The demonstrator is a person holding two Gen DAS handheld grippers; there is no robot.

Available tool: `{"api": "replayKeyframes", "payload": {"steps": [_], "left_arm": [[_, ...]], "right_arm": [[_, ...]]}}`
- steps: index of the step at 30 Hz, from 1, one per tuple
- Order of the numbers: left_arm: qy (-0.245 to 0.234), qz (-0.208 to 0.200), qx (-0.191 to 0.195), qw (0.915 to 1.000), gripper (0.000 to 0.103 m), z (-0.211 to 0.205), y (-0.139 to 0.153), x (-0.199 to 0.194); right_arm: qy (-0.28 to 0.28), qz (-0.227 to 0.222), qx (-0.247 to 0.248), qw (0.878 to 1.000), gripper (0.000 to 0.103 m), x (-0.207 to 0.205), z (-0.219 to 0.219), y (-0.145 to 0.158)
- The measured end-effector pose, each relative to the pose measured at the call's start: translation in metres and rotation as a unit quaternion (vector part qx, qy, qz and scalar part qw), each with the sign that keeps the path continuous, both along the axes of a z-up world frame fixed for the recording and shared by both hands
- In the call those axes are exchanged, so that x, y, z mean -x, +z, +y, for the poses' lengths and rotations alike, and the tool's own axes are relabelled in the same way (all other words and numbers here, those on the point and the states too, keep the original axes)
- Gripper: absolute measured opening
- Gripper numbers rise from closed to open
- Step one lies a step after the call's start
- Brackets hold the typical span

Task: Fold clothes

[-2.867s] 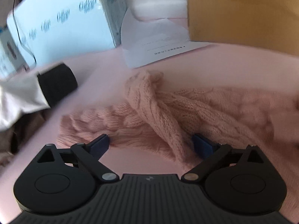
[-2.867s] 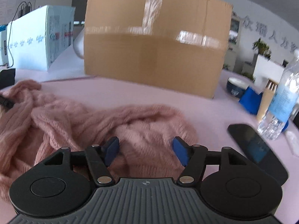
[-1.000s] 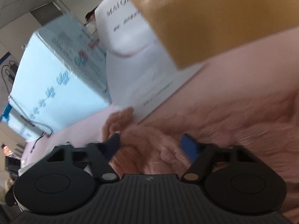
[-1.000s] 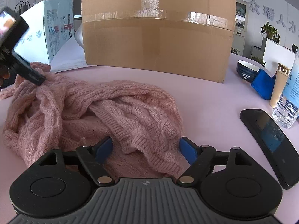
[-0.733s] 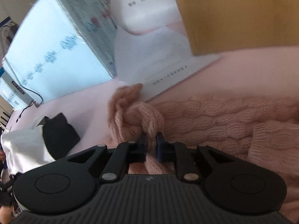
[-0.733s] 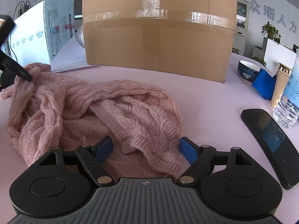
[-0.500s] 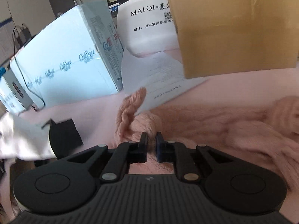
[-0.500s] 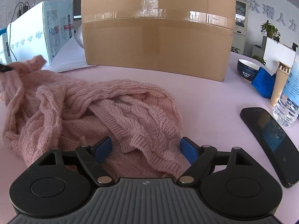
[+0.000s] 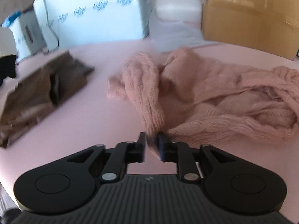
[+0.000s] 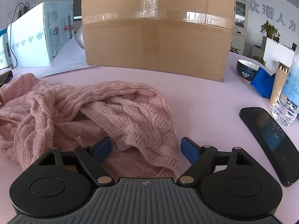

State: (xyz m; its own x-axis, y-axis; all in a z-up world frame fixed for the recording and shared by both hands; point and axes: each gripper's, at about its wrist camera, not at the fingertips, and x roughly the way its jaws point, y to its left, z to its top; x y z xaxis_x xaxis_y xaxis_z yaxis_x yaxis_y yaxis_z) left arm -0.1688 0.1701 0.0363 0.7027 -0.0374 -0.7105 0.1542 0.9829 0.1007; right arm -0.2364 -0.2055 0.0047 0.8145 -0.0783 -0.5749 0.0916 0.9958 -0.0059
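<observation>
The pink sweater (image 9: pixel 220 97) lies crumpled on the pink table (image 9: pixel 89 130), filling the right half of the left wrist view. The left gripper (image 9: pixel 151 140) has a sleeve end between its jaws, which are opening. In the right wrist view, the right gripper (image 10: pixel 145 147) stands wide open over the sweater's hem, gripping nothing.

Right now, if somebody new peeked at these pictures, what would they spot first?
The fluffy pink sweater, crumpled in a heap mid-table, with one part between the fingers of the left gripper, whose jaws are opening. Behind it stands a big taped cardboard box. The right gripper sits wide open over the sweater's near edge.
</observation>
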Motion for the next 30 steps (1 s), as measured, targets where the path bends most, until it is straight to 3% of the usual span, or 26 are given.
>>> {"api": "replayKeyframes", "payload": {"steps": [2, 5, 6, 7, 11, 13, 14, 15, 17, 19, 23, 27, 30], "left_arm": [[0.015, -0.023, 0.001, 0.9996, 0.052, 0.004, 0.016, -0.001], [0.04, -0.072, 0.046, 0.9955, 0.084, 0.011, 0.049, -0.012], [0.043, -0.084, 0.055, 0.994, 0.084, 0.011, 0.057, -0.015], [0.037, -0.094, 0.041, 0.9941, 0.084, 0.005, 0.062, -0.021], [0.008, -0.107, -0.094, 0.9897, 0.084, -0.046, 0.056, -0.057], [0.007, -0.081, -0.141, 0.9866, 0.077, -0.063, 0.041, -0.076], [0.006, -0.062, -0.156, 0.9858, 0.062, -0.068, 0.033, -0.084], [0.007, -0.043, -0.167, 0.9849, 0.038, -0.071, 0.026, -0.09], [0.023, -0.008, -0.186, 0.9823, 0.005, -0.069, 0.016, -0.101], [0.045, 0.001, -0.168, 0.9848, 0.005, -0.056, 0.018, -0.104], [0.073, -0.041, -0.112, 0.9902, 0.004, -0.024, 0.042, -0.079], [0.089, -0.064, -0.102, 0.9887, 0.004, -0.001, 0.051, -0.047], [0.092, -0.037, -0.07, 0.9926, 0.004, 0.021, 0.043, -0.021]], "right_arm": [[0.002, 0.003, -0.002, 1.0, 0.08, -0.001, 0.0, -0.001], [0.003, 0.004, -0.002, 1.0, 0.081, -0.002, 0.0, -0.001], [0.002, 0.004, -0.001, 1.0, 0.081, -0.002, 0.0, -0.001], [0.002, 0.004, -0.001, 1.0, 0.081, -0.002, 0.0, -0.001], [0.0, 0.005, -0.002, 1.0, 0.082, -0.001, -0.001, -0.001], [0.0, 0.005, -0.002, 1.0, 0.083, -0.002, -0.001, -0.002], [-0.001, 0.006, -0.002, 1.0, 0.083, -0.002, -0.001, -0.002], [-0.001, 0.006, -0.002, 1.0, 0.084, -0.002, -0.001, -0.002], [-0.002, 0.007, -0.004, 1.0, 0.084, -0.002, -0.001, -0.002], [-0.001, 0.007, -0.005, 1.0, 0.084, -0.001, -0.002, -0.002], [-0.001, 0.007, -0.006, 1.0, 0.084, -0.001, -0.002, -0.002], [-0.002, 0.008, -0.007, 1.0, 0.085, -0.001, -0.002, -0.002], [-0.001, 0.008, -0.007, 1.0, 0.085, -0.002, -0.003, -0.002]]}}
